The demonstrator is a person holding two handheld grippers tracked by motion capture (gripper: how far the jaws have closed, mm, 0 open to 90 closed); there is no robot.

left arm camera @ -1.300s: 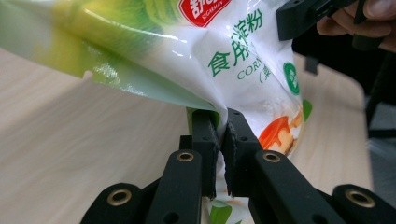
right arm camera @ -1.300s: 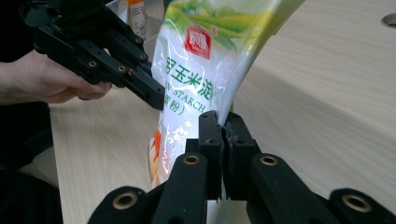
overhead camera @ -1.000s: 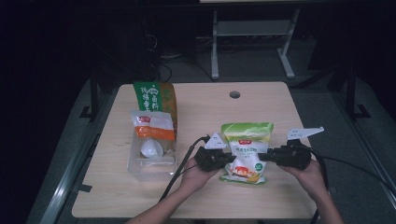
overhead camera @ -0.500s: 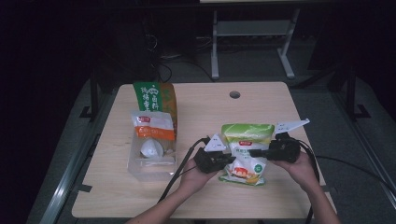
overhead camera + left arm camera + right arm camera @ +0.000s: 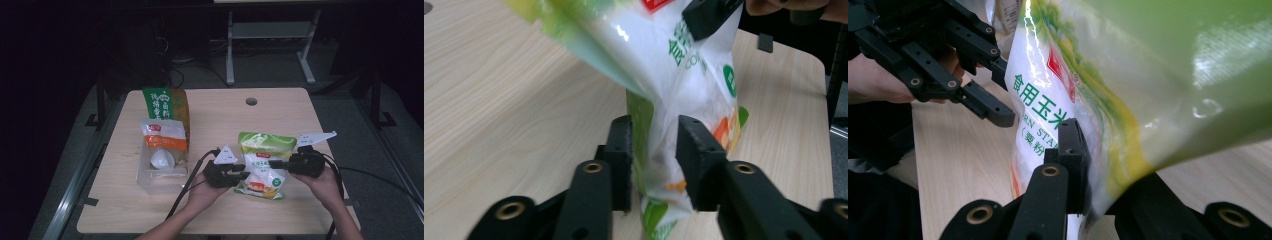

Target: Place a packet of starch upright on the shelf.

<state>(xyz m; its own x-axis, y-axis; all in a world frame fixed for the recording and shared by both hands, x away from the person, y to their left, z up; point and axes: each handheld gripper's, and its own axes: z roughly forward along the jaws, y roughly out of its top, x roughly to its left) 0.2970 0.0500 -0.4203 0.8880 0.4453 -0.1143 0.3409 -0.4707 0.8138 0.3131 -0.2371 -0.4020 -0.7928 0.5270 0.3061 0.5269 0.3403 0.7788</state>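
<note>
Two grippers, left fingers just opening astride starch bag, right clamping it.

Glossy plastic starch bag, matt pale wood-grain table, clear plastic tub

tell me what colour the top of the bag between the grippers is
Green, fading to white lower down on the bag; the high view shows it best.
</note>
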